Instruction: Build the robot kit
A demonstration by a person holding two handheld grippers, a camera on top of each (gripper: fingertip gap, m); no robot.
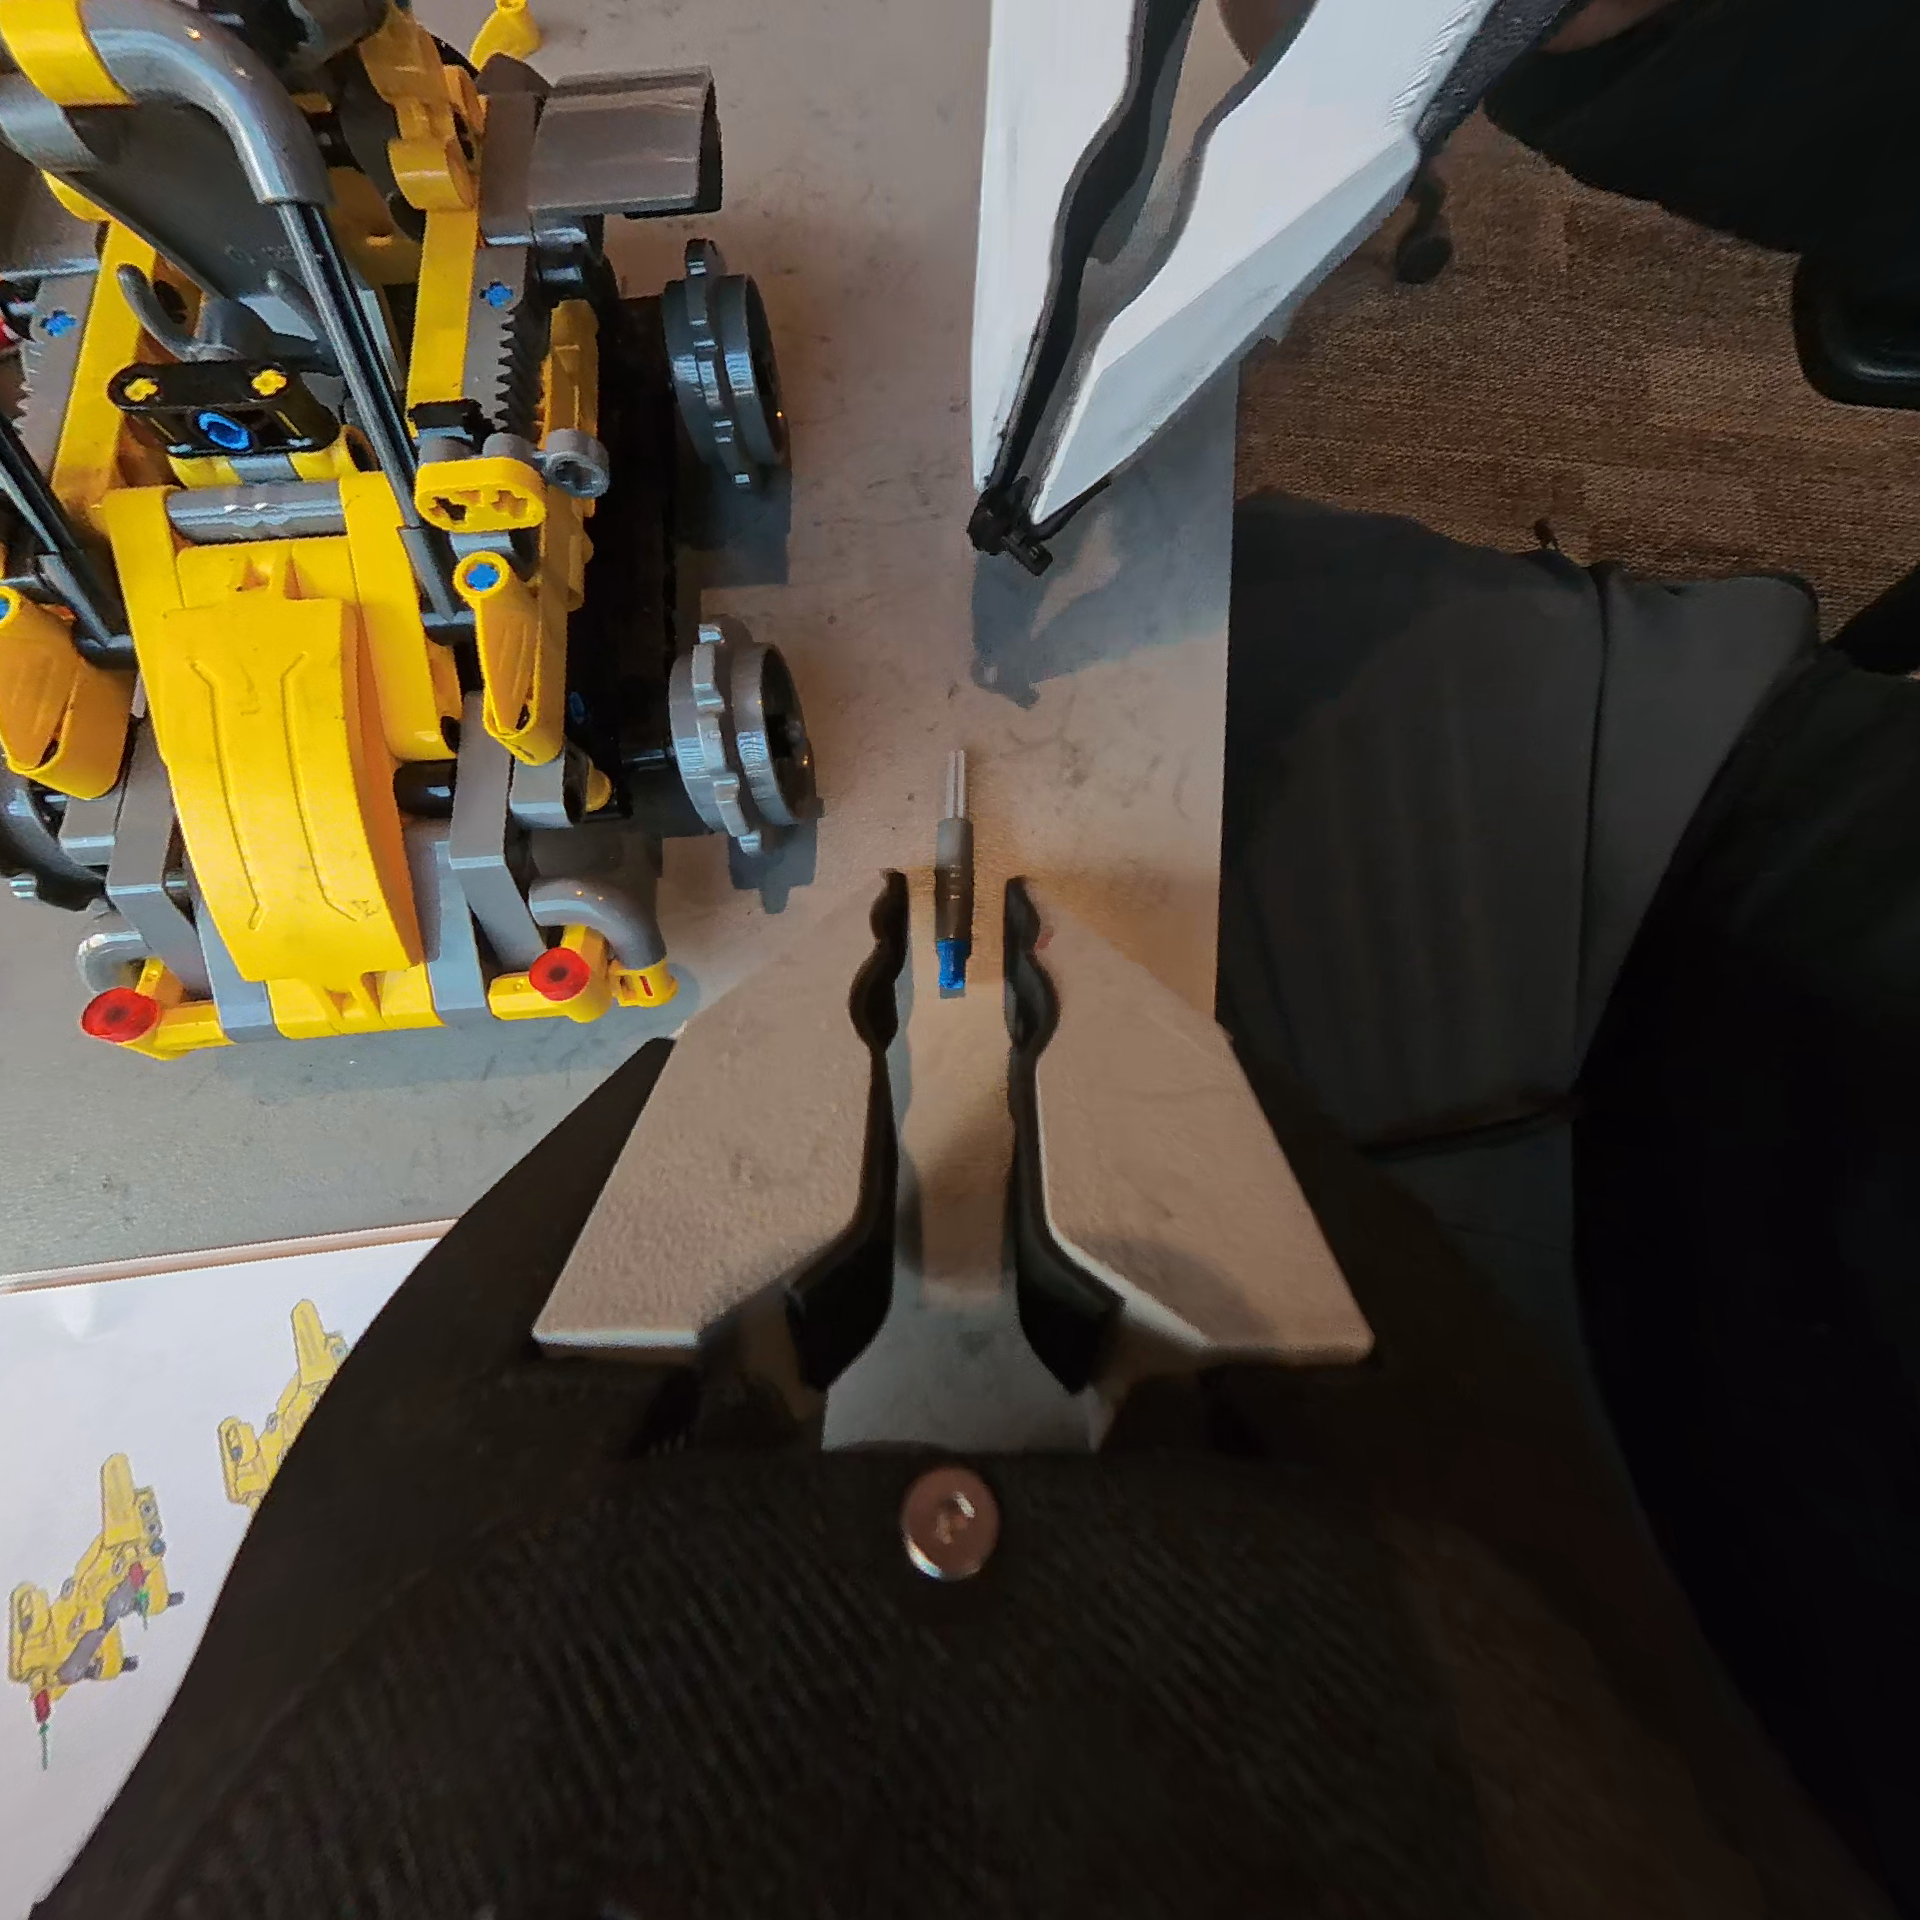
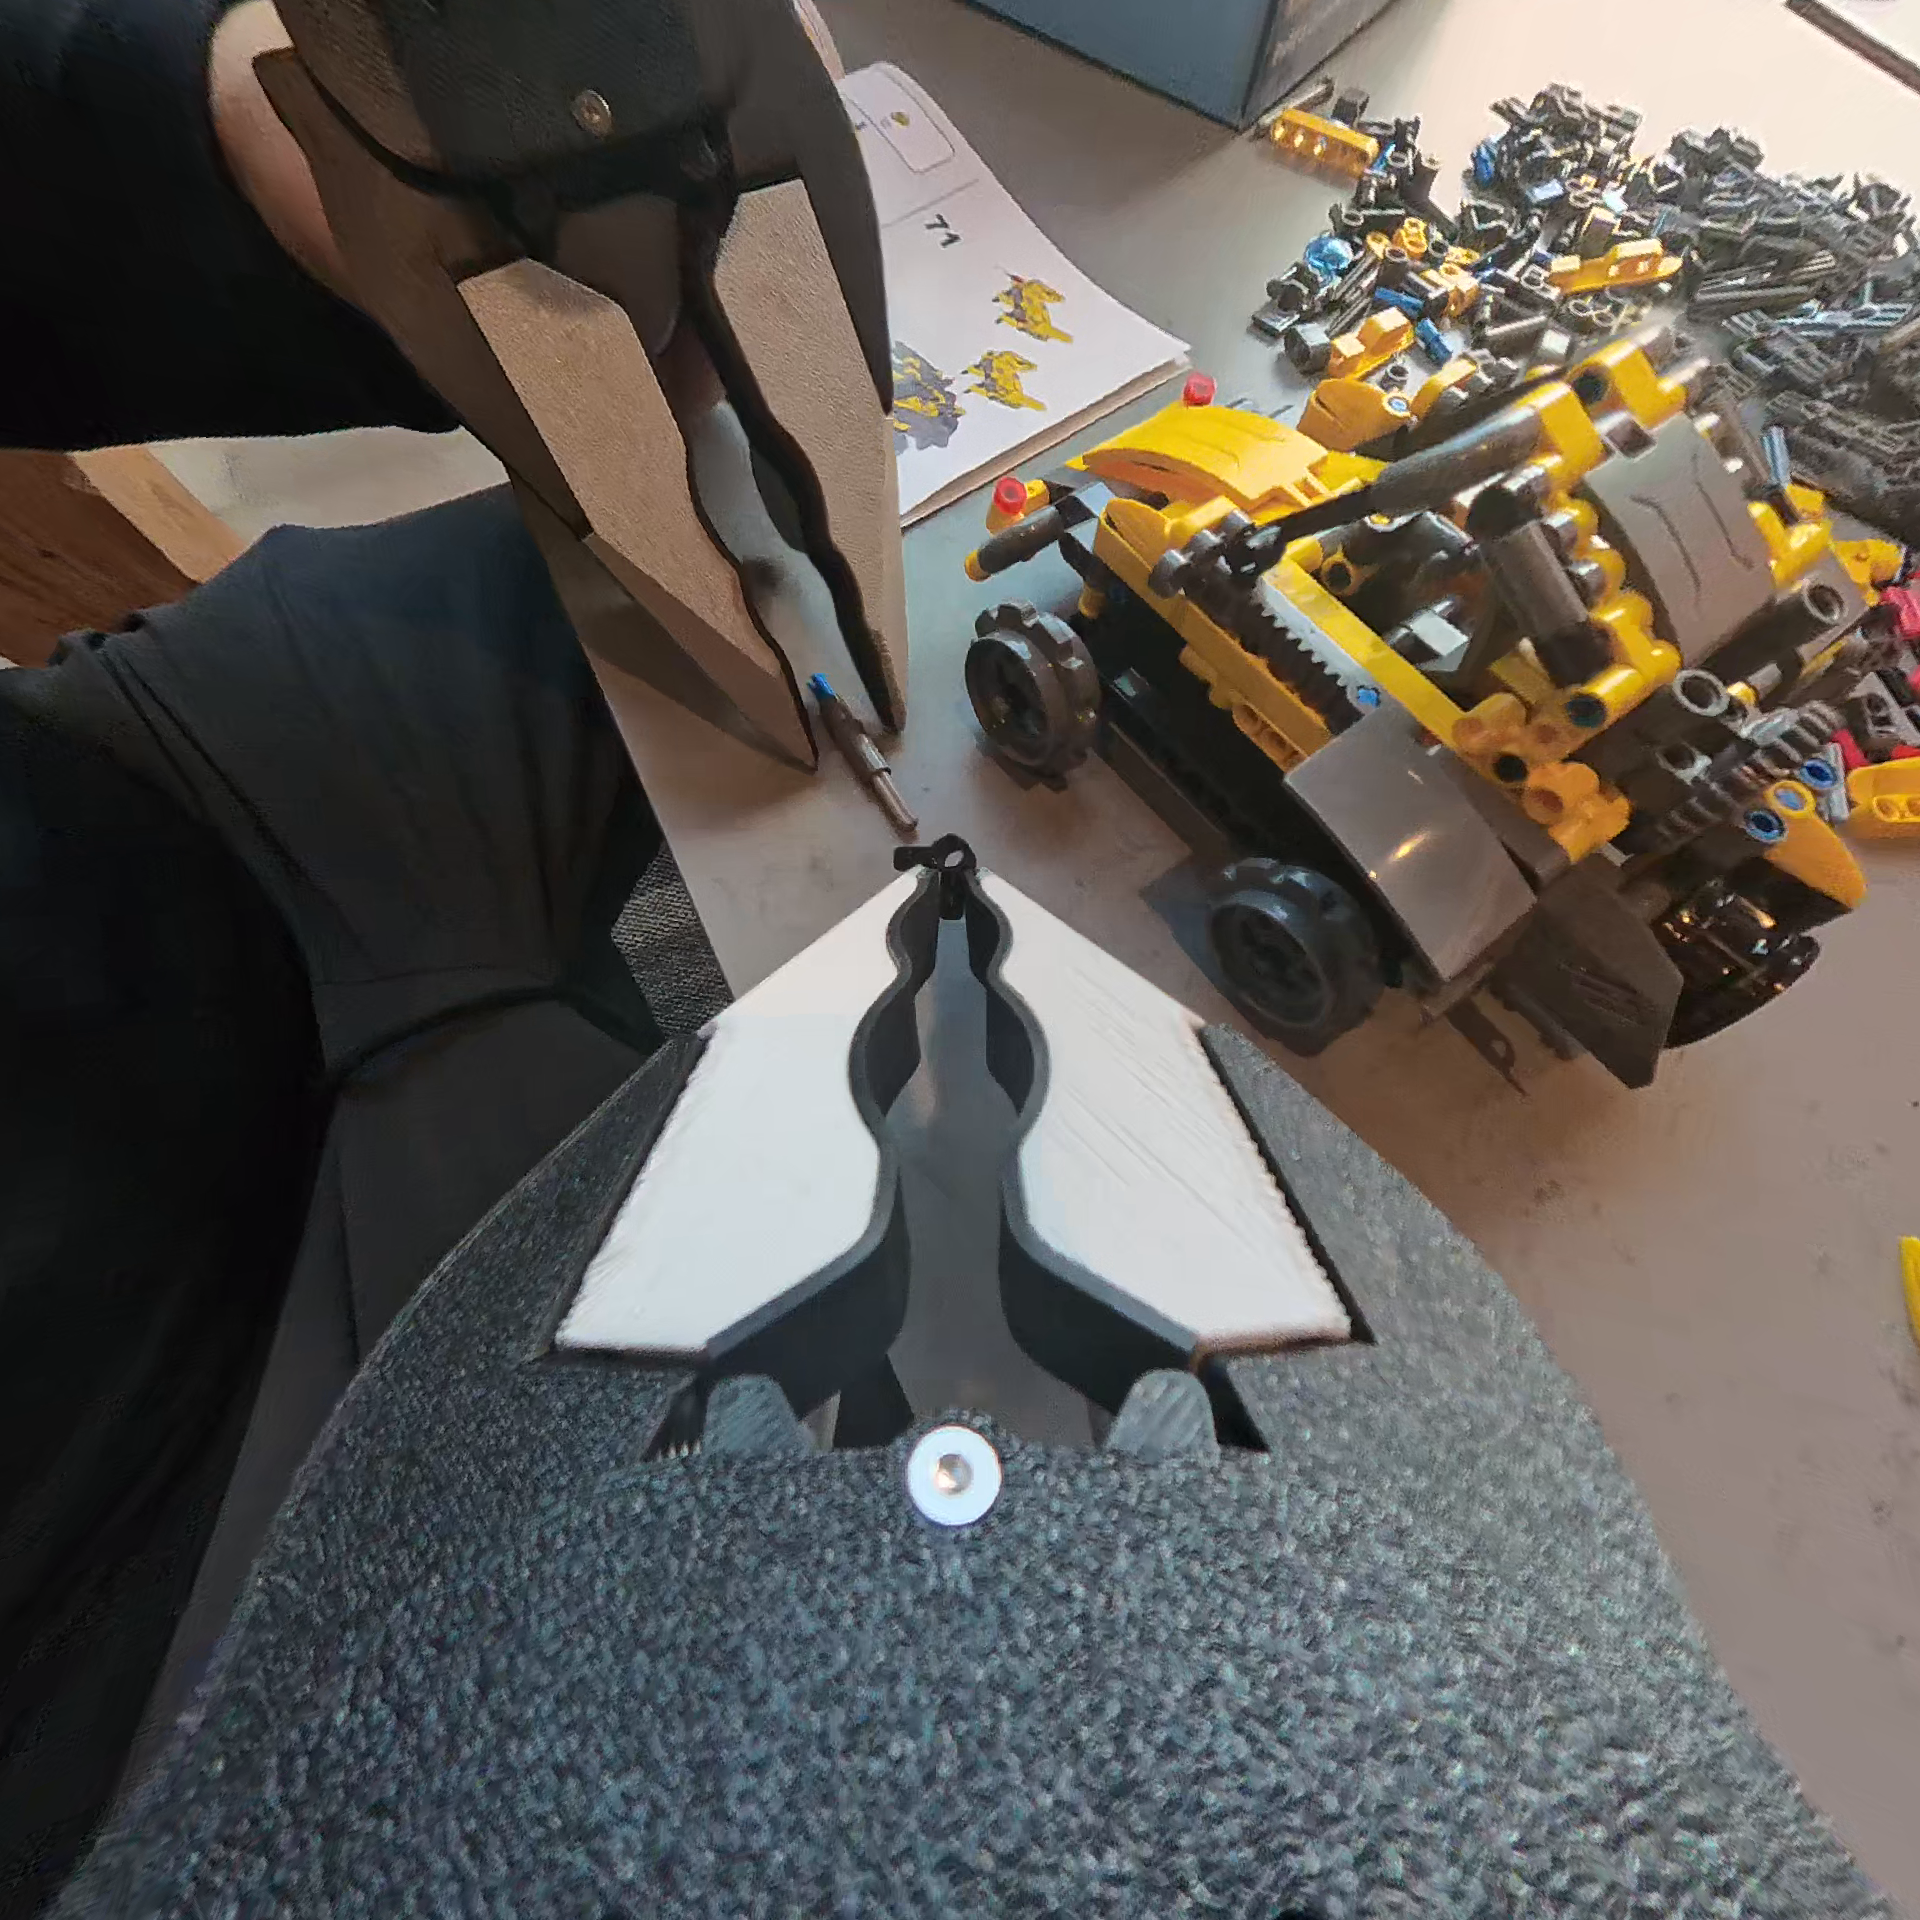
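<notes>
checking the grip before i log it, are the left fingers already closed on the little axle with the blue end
No: the left gripper has its fingers open, with the small axle piece lying on the table in the gap between them.

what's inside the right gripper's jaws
A small black connector piece is pinched at the very tips of the right gripper, sticking out past them. The jaws are closed on it; how much of the piece sits hidden between the tips cannot be seen.
</notes>
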